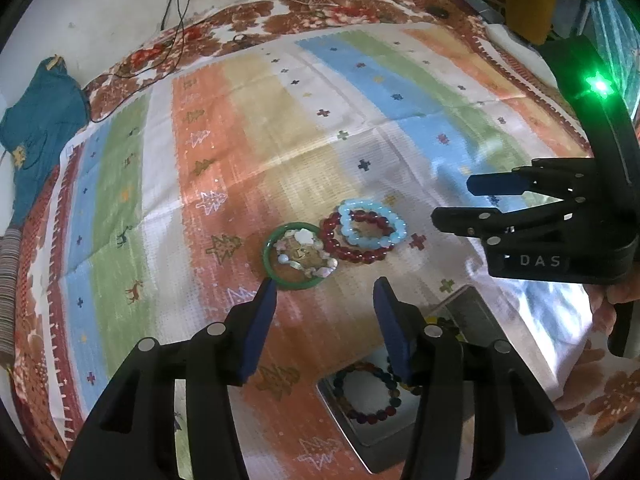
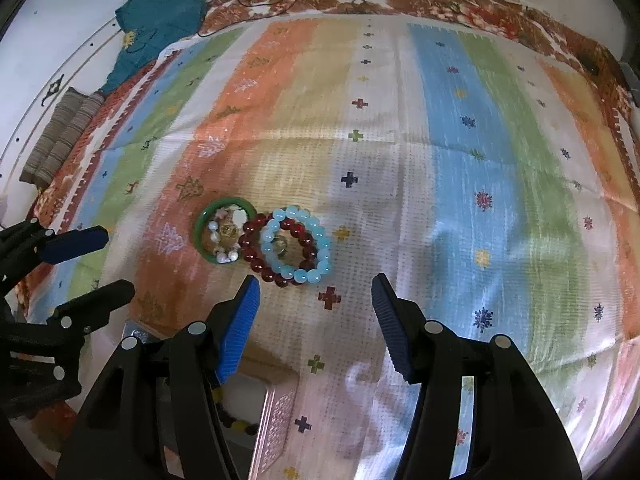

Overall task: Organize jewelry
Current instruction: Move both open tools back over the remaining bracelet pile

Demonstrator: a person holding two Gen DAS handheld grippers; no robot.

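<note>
- Nearest, below the left gripper [image 1: 324, 292], a metal tray [image 1: 472, 300] lies on the cloth with a dark multicoloured bead bracelet [image 1: 368, 396] already in it. That gripper's jaws stand apart and empty.
- The right gripper [image 2: 316, 292] is likewise parted with nothing between its pads; the tray's corner [image 2: 276, 420] shows under its left finger.
- Just ahead of both grippers lies the cluster of loose jewelry on the striped cloth [image 1: 240, 140]. A green bangle [image 1: 269, 261] sits by the left gripper's left fingertip, with a pearl-and-shell bracelet [image 1: 308, 256] lying inside it.
- Touching the bangle on its right is a dark red bead bracelet [image 1: 344, 250], and a pale blue bead bracelet [image 1: 374, 226] overlaps it on top.
- Risk: because the red and blue bracelets overlap, closing on one could drag or lift the other, and it may fall outside the tray.
- Risk: the bangle is hard and smooth, so a pinch on its rim could make it slip or flip, scattering the bracelet inside.
- Risk: both grippers aim at the same small cluster, so they may collide.
- Farther off, a teal garment [image 2: 160, 20] and cables lie at the bed's edge, well apart from the work.
</note>
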